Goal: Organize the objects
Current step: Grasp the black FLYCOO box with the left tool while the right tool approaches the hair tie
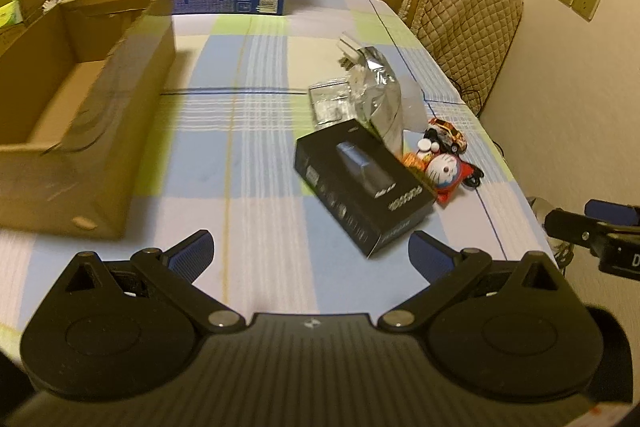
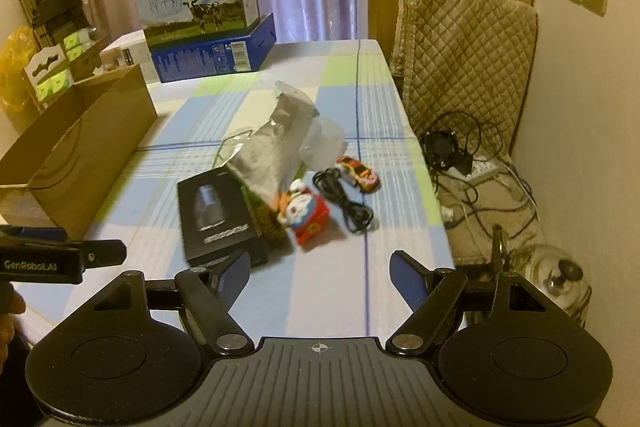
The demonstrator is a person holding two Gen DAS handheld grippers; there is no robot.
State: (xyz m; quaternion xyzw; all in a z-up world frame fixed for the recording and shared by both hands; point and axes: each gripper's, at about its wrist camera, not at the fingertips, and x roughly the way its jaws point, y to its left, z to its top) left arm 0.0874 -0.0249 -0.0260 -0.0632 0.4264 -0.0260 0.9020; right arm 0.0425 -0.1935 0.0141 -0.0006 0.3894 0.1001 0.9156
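Only the right wrist view shows the black cable (image 2: 343,195) fully.

Left tool (image 1: 310,253) wide open, empty, above the surface (image 1: 256,163), right tool (image 2: 320,273) likewise spread, empty, beside it

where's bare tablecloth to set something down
Free: the wide strip between the cardboard box and the black box, and the near edge before both grippers. Crowded: the black box, foil bag, toy car and cable cluster.
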